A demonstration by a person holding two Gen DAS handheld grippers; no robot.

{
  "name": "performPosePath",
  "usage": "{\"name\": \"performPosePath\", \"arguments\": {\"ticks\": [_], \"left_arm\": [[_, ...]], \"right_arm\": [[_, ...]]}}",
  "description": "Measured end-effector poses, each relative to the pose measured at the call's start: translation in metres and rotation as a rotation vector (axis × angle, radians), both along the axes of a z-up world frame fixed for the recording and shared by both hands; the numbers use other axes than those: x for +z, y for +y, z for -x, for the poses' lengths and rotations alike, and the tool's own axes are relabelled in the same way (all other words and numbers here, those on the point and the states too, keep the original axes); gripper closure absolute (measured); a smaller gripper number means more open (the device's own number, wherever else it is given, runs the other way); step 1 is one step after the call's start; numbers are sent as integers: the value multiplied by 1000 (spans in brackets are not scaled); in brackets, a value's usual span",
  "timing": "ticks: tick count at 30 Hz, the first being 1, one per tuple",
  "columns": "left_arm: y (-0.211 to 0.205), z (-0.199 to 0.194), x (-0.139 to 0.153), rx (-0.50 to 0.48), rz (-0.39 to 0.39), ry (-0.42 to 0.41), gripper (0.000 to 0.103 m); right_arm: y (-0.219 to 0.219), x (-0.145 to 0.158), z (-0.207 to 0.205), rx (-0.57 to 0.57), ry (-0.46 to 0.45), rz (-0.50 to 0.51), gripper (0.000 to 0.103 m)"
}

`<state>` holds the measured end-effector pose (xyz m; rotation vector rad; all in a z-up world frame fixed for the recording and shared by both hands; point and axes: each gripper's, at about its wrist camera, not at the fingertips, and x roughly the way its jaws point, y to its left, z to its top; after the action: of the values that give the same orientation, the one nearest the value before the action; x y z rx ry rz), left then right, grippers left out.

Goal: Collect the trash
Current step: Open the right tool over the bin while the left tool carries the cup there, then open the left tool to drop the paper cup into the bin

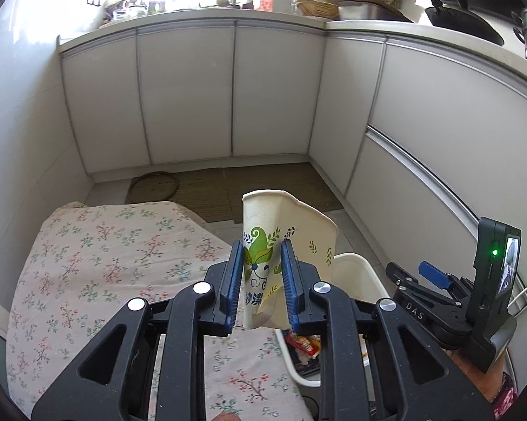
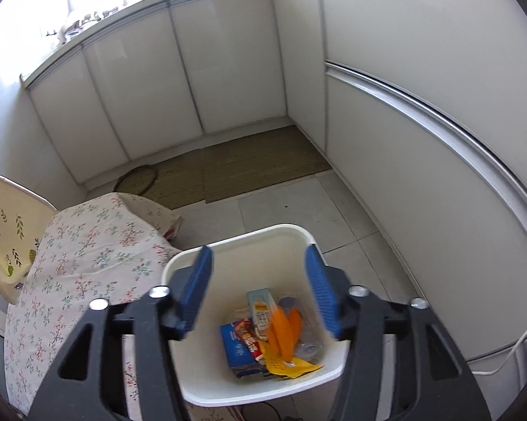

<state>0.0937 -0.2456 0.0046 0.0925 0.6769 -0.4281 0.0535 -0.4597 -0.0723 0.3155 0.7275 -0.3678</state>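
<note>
My left gripper (image 1: 261, 256) is shut on a crushed paper cup (image 1: 291, 224) with a green leaf print, held upright above the table's right edge, near the white trash bin (image 1: 354, 266). The cup also shows at the left edge of the right wrist view (image 2: 4, 231). My right gripper (image 2: 258, 263) is open and empty, directly above the white bin (image 2: 263, 238). The bin holds several wrappers, a small carton (image 2: 260, 307) and an orange piece (image 2: 282, 329). The right gripper also shows at the right of the left wrist view (image 1: 435, 275).
A table with a floral cloth (image 1: 105, 263) stands left of the bin. White cabinets (image 1: 186, 94) line the back and right. A woven mat (image 2: 249, 161) and a round basket tray (image 1: 153, 189) lie on the tiled floor. A white cable (image 2: 519, 347) runs at the right.
</note>
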Motion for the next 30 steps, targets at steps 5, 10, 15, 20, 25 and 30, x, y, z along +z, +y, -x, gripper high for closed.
{"name": "performPosePath", "arguments": {"ticks": [5, 10, 15, 20, 25, 30], "left_arm": [[-28, -1, -5, -47, -3, 13, 82], [-62, -10, -17, -94, -1, 61, 81], [-96, -24, -34, -124, -16, 121, 79], [-108, -21, -42, -132, -61, 119, 46], [-94, 0, -30, -89, -107, 1, 18], [-67, 24, -10, -66, -105, -101, 7]], "right_arm": [[-17, -1, 13, -42, -15, 2, 37], [-34, -4, 35, -110, -22, 27, 31], [-46, -4, 55, -166, -18, 58, 26], [-51, 6, 71, -216, -40, 90, 20], [-35, 24, 87, -236, -92, 132, 14], [-14, 42, 100, -227, -163, 121, 7]]}}
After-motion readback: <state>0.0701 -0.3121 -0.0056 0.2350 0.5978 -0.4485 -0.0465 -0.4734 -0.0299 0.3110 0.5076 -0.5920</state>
